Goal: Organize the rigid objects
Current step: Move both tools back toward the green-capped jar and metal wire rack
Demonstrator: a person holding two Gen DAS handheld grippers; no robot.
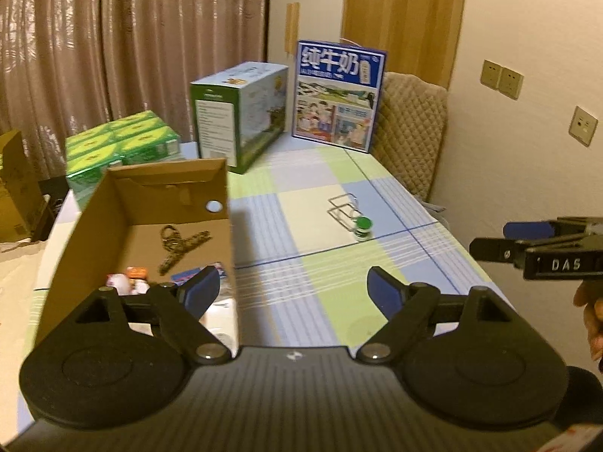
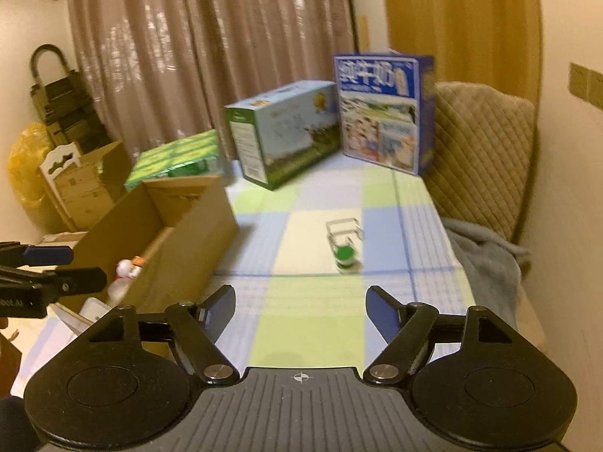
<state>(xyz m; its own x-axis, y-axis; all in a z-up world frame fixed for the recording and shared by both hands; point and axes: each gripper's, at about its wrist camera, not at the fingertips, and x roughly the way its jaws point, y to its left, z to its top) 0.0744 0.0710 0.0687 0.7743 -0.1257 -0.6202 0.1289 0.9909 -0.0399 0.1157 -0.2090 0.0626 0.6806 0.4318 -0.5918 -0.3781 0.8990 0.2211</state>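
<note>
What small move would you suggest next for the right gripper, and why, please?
Probably ease the open right gripper forward toward the small green-capped bottle. It stands loose on the checked tablecloth beside a wire clip, outside the open cardboard box, directly ahead.

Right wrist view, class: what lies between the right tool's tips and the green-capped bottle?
Only bare checked tablecloth lies between the right tool and the green-capped bottle; the right wrist view shows this.
</note>
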